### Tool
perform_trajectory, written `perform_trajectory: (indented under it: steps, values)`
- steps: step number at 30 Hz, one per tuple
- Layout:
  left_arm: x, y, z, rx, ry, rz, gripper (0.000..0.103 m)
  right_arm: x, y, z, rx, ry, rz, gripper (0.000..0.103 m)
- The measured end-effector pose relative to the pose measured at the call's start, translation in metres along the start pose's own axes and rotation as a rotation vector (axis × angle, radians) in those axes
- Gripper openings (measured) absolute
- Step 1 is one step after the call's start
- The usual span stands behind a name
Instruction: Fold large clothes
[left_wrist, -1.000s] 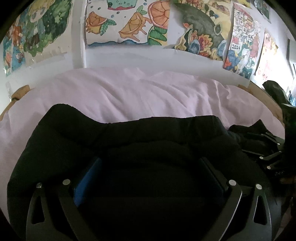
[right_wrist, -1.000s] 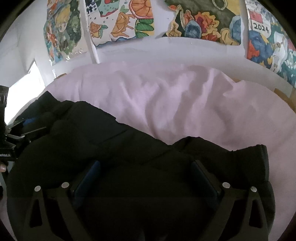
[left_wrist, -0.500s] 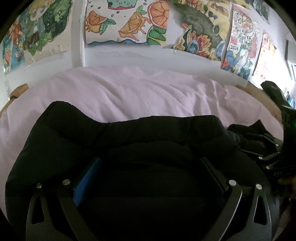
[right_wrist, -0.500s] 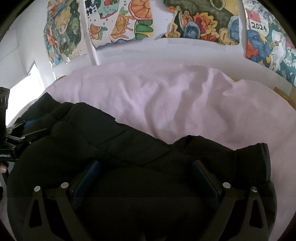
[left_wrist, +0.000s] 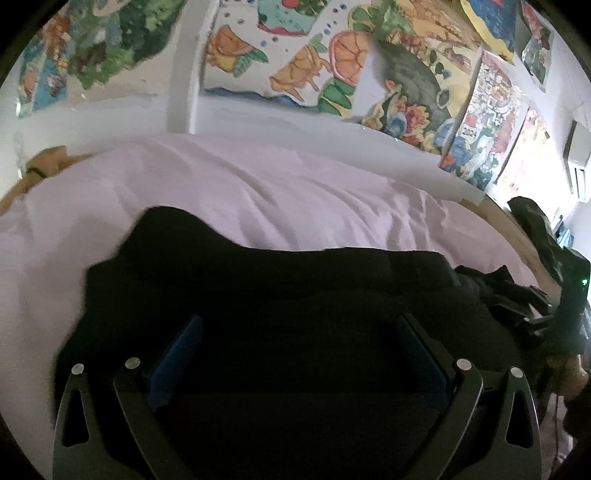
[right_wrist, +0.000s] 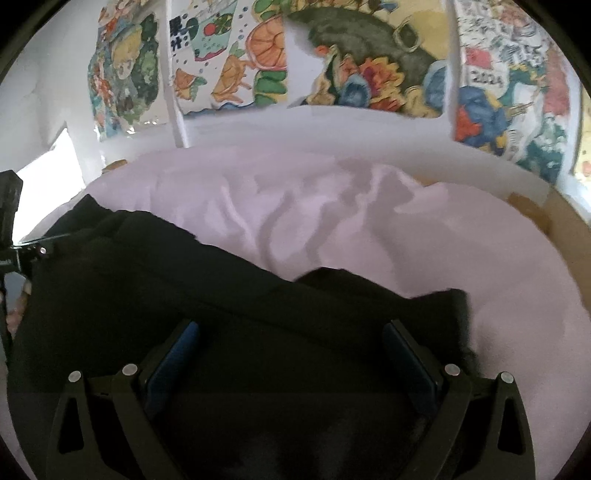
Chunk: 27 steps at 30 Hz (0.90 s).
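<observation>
In the left wrist view, the left claw (left_wrist: 295, 325) sits low with its two blue-padded fingers (left_wrist: 177, 354) spread wide apart, and a thick black garment (left_wrist: 277, 295) bulges between them, soft and matte, with puffy rounded folds. The right claw (right_wrist: 291, 332) likewise stands spread apart, its blue pads flanking another stretch of the same dark cloth (right_wrist: 221, 295); whether either claw actually pinches the fabric cannot be told. The garment lies bunched across the near side of a bed, on a pale lilac sheet (left_wrist: 258, 192) that is smooth but creased into shallow wrinkles. Beyond it runs a white wall hung with bright painted posters (right_wrist: 354, 62) of fruit and flowers.
</observation>
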<state>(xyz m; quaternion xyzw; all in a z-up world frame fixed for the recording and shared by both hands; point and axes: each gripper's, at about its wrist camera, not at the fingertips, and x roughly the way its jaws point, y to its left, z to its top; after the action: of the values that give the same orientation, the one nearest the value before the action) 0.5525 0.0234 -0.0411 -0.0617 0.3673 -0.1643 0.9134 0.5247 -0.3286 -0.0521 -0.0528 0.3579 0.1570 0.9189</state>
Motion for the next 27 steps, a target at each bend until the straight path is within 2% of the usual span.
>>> perform_trajectory:
  steps: [5, 7, 11, 15, 17, 19, 24, 27]
  values:
    - [-0.028, 0.016, -0.007, 0.001, -0.031, 0.065, 0.101, -0.021, -0.011, -0.003, 0.022, -0.033, -0.024, 0.1]
    - [-0.04, 0.028, -0.012, -0.023, -0.04, 0.091, 0.101, -0.028, -0.011, -0.005, 0.003, -0.035, -0.059, 0.1]
    - [-0.061, 0.053, -0.026, -0.057, -0.03, 0.09, 0.101, -0.044, -0.022, -0.013, 0.034, -0.033, -0.113, 0.1]
    - [-0.076, 0.076, -0.043, -0.087, 0.009, 0.047, 0.101, -0.059, -0.046, -0.031, 0.133, -0.015, -0.07, 0.1]
    - [-0.078, 0.094, -0.052, -0.15, 0.051, -0.025, 0.101, -0.062, -0.056, -0.042, 0.164, 0.004, -0.015, 0.1]
    - [-0.08, 0.105, -0.056, -0.185, 0.075, -0.096, 0.101, -0.059, -0.071, -0.059, 0.223, 0.043, 0.091, 0.102]
    - [-0.084, 0.105, -0.059, -0.147, 0.104, -0.245, 0.101, -0.04, -0.094, -0.095, 0.372, 0.131, 0.382, 0.103]
    - [-0.075, 0.097, -0.062, -0.11, 0.168, -0.315, 0.101, -0.036, -0.092, -0.099, 0.372, 0.146, 0.47, 0.103]
